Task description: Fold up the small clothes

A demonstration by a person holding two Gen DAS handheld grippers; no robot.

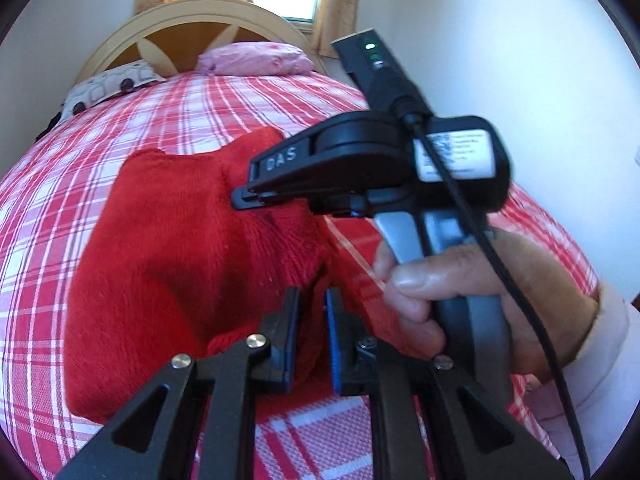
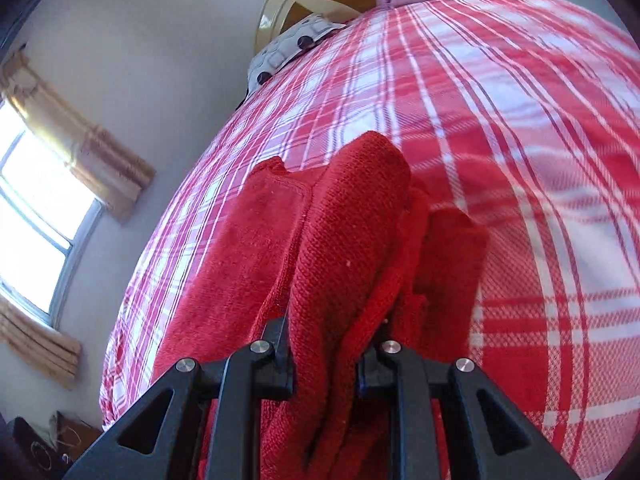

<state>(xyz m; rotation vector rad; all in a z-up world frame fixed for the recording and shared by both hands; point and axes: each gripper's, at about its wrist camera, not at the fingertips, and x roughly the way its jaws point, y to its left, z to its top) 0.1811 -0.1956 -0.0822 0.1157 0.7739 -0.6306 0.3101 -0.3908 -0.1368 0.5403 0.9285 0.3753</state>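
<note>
Plaid red-and-white bed cover (image 1: 200, 120) below. I have both the left hand-held gripper (image 1: 312, 320) and right hand-held gripper (image 2: 326, 344) pinching the red knitted garment (image 1: 168, 248); I'd keep both edges level and lay the fold flat.

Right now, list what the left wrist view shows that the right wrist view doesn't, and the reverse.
Only the left wrist view: the right gripper from outside, pinching the red garment, and the hand holding it.
Only the right wrist view: the window on the side wall.
Both: the garment, the plaid bedspread, the pink pillow, the headboard.
</note>
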